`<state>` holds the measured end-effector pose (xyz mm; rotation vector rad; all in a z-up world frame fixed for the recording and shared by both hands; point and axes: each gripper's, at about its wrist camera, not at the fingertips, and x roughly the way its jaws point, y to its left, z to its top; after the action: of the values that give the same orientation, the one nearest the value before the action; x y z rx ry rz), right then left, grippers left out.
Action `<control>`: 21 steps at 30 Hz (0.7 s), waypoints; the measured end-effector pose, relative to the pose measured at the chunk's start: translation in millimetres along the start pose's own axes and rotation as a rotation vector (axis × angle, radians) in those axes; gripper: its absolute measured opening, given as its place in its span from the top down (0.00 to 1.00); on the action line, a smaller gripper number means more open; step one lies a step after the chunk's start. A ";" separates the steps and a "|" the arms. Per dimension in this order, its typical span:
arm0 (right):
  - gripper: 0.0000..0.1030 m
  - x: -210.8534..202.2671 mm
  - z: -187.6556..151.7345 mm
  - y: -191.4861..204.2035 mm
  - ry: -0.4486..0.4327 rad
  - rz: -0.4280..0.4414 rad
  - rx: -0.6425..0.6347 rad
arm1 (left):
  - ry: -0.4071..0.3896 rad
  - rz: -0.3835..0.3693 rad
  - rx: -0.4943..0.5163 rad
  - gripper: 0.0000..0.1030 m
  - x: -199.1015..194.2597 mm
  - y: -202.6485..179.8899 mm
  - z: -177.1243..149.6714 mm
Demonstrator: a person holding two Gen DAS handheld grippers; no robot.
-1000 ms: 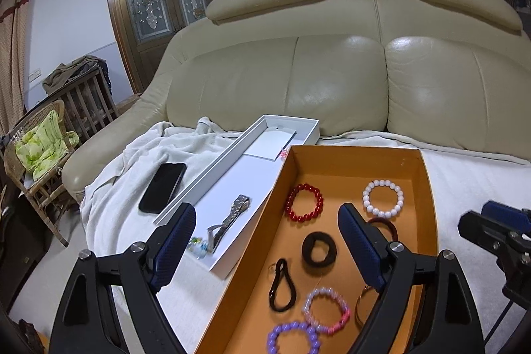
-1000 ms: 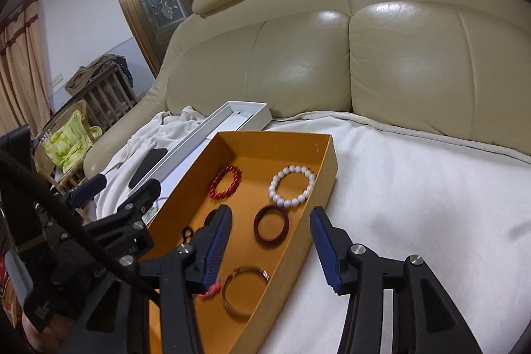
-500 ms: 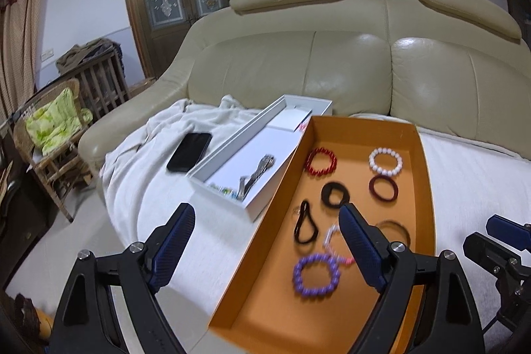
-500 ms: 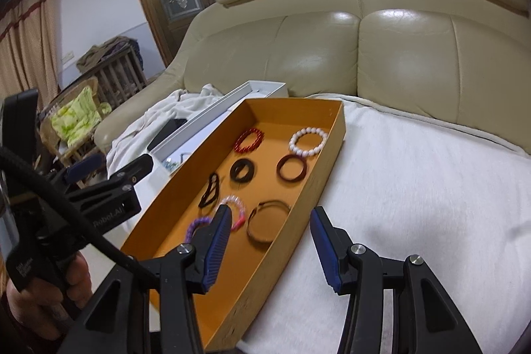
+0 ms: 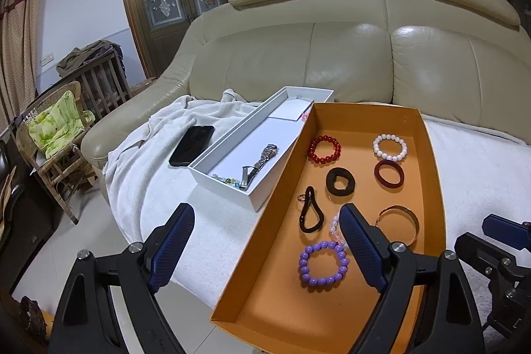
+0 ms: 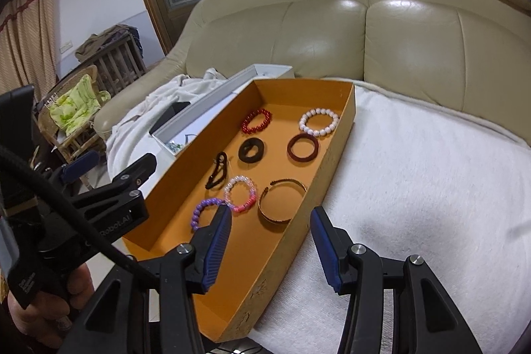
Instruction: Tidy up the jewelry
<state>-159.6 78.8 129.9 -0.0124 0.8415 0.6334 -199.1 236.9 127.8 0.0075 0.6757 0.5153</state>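
Bracelets lie loose in the orange tray (image 5: 431, 161); nearest my tongs is the purple bead bracelet (image 5: 323, 261), just ahead of the left gripper (image 5: 265, 241), whose jaws gape wide and empty. My right gripper (image 6: 270, 246) stands half open, empty, straddling the tray's near wall beside the gold bangle (image 6: 282, 199).
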 end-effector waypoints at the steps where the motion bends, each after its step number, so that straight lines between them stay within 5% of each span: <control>1: 0.48 1.4 0.2 -1.1 0.004 0.000 0.004 | -0.002 0.001 -0.001 0.13 -0.5 -0.4 0.0; 21: 0.48 1.1 0.7 -5.4 -0.003 -0.016 0.003 | 0.009 0.015 -0.016 0.13 4.0 0.2 1.4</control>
<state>-155.7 75.2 128.3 -0.0152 0.8390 0.6173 -195.8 239.1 126.5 -0.0043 0.6808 0.5354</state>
